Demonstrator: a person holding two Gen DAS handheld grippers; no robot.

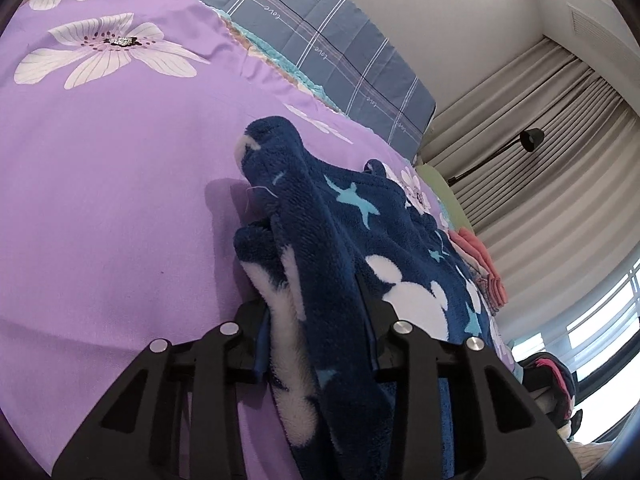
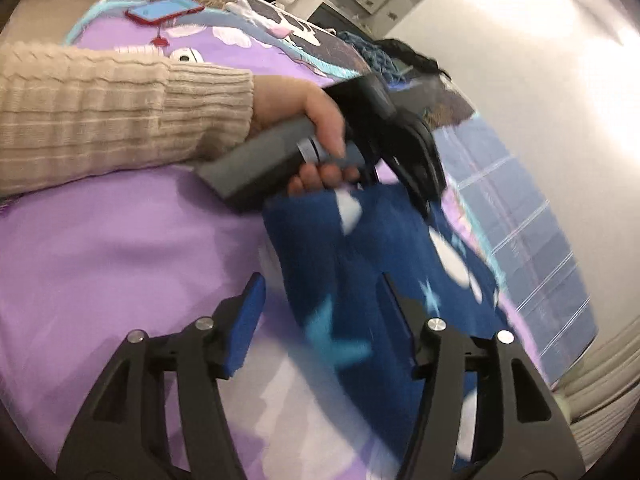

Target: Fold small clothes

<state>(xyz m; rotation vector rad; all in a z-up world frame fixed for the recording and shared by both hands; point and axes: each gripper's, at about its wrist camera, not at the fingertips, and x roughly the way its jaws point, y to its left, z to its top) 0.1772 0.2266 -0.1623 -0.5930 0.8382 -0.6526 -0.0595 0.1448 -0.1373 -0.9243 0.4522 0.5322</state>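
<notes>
Daylight room, bright overall. In the left wrist view we see the window [image 1: 592, 320] blown out at lower right, while the fleece garment [image 1: 320, 240] stays sharp and throws a soft shadow on the purple sheet [image 1: 100, 200]. The right wrist view is motion-blurred, worst on the fleece; the wall [image 2: 560, 60] glares white. Both show fisheye bending and dark corners.
</notes>
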